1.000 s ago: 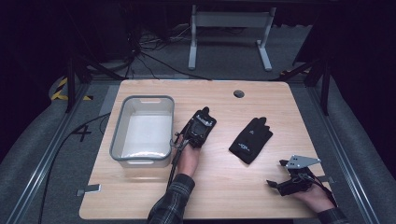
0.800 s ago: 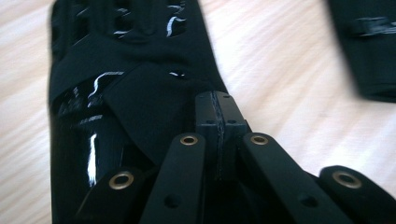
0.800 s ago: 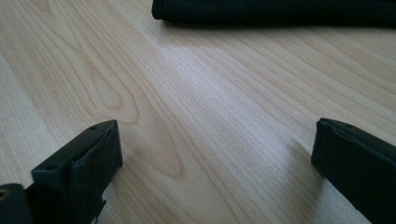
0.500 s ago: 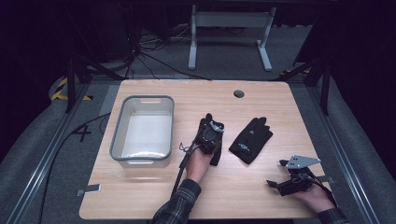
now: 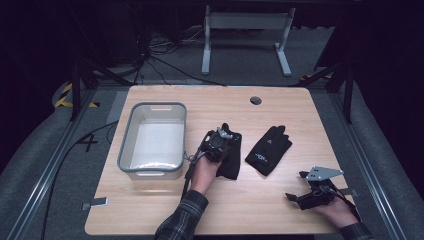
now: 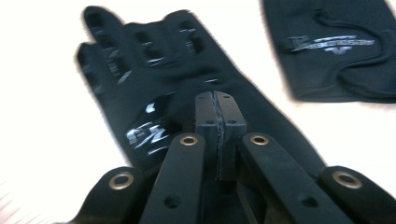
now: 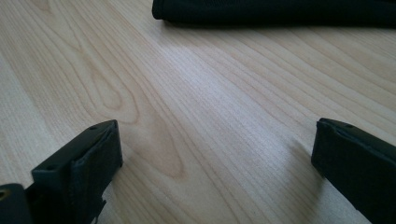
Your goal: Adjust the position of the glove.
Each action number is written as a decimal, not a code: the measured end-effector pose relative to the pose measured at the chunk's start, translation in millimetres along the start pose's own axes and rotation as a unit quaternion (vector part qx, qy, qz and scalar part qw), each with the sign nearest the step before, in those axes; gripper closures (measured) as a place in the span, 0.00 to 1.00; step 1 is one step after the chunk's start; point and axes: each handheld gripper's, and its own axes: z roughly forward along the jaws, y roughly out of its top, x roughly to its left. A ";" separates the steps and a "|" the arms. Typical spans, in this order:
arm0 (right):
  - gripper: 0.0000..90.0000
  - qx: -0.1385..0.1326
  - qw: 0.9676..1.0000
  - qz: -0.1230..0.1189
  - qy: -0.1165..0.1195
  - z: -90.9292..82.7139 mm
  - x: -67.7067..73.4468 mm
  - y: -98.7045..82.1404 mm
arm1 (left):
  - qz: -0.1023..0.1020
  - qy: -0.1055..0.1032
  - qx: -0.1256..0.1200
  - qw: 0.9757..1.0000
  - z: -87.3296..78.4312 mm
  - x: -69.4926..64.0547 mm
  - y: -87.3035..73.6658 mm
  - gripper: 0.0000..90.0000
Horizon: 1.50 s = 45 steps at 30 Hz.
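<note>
Left gripper view: left gripper fingers clenched over a glove.
Right gripper fingers released; next, probably carry the glove to the bin, frame left.

Matt black cloth gloves with glossy print lie on smooth wood table.

The left tongs have carried a black glove rightward from beside the bin.

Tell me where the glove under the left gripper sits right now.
In the high view, that black glove lies mid-table, between the grey bin and the second glove, under the shut left gripper.
</note>
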 end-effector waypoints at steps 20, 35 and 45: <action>0.02 0.000 1.000 0.000 0.000 0.0 0.0 0.0 | 0.024 0.002 0.029 0.999 8.1 -10.6 -14.8 1.00; 0.03 0.000 1.000 0.000 0.000 0.0 -0.2 0.0 | 0.041 -0.047 0.038 0.997 -11.6 -38.5 -39.7 1.00; 0.05 -0.003 1.000 -0.003 0.001 -1.1 -1.7 -0.6 | 0.055 -0.078 0.039 0.995 -21.1 -51.5 -52.8 1.00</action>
